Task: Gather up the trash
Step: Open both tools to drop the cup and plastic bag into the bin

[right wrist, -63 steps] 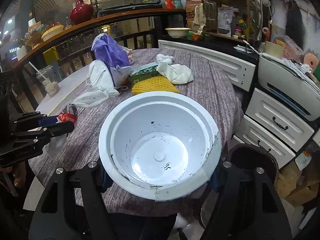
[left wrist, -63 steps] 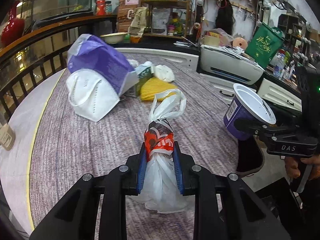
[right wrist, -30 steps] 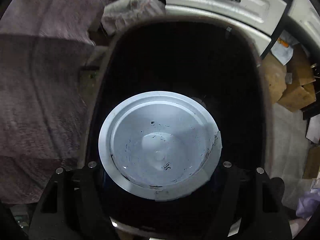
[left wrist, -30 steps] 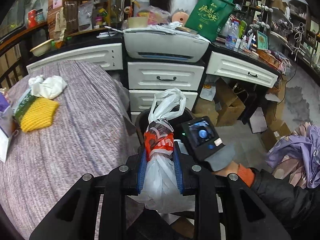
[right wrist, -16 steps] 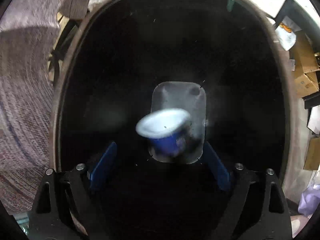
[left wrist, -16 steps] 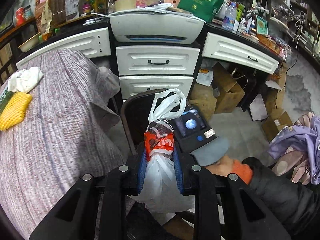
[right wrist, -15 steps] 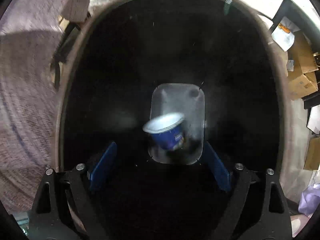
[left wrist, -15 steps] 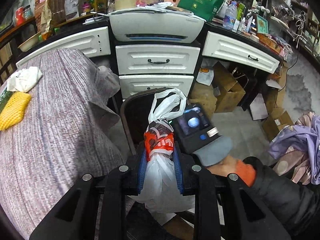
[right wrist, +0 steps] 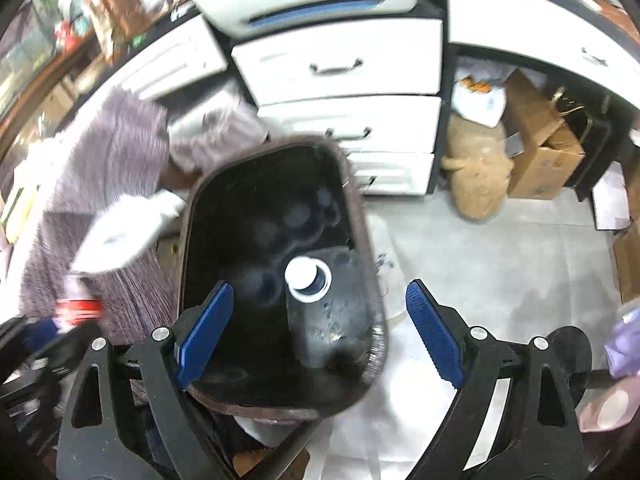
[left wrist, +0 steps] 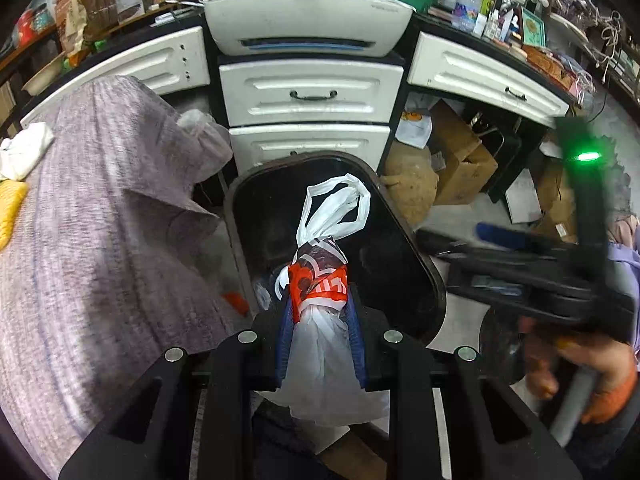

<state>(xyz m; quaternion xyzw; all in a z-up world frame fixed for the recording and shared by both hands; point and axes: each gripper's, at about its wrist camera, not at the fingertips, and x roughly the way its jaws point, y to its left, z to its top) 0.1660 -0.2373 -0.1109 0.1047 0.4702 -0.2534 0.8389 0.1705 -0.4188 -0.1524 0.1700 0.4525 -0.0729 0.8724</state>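
Observation:
My left gripper (left wrist: pixel 320 332) is shut on a knotted white plastic trash bag (left wrist: pixel 324 344) with a red band, held over the near rim of the black trash bin (left wrist: pixel 424 268). My right gripper (right wrist: pixel 320 332) is open and empty above the same bin (right wrist: pixel 362 216); it also shows at the right of the left wrist view (left wrist: pixel 500 240). A white and blue cup (right wrist: pixel 307 279) lies at the bottom of the bin. The left gripper and its bag (right wrist: pixel 120 232) show blurred at the left of the right wrist view.
A round table with a purple-grey cloth (left wrist: pixel 80 240) stands left of the bin, with a yellow net (left wrist: pixel 10 208) and white tissue (left wrist: pixel 24 152) on it. White drawers (left wrist: pixel 312 96) stand behind the bin. Cardboard boxes (left wrist: pixel 460 152) lie on the floor to the right.
The cup has dropped from my right gripper and come to rest in the bin. My right gripper has pulled back and up. My left gripper has carried the bag over the bin.

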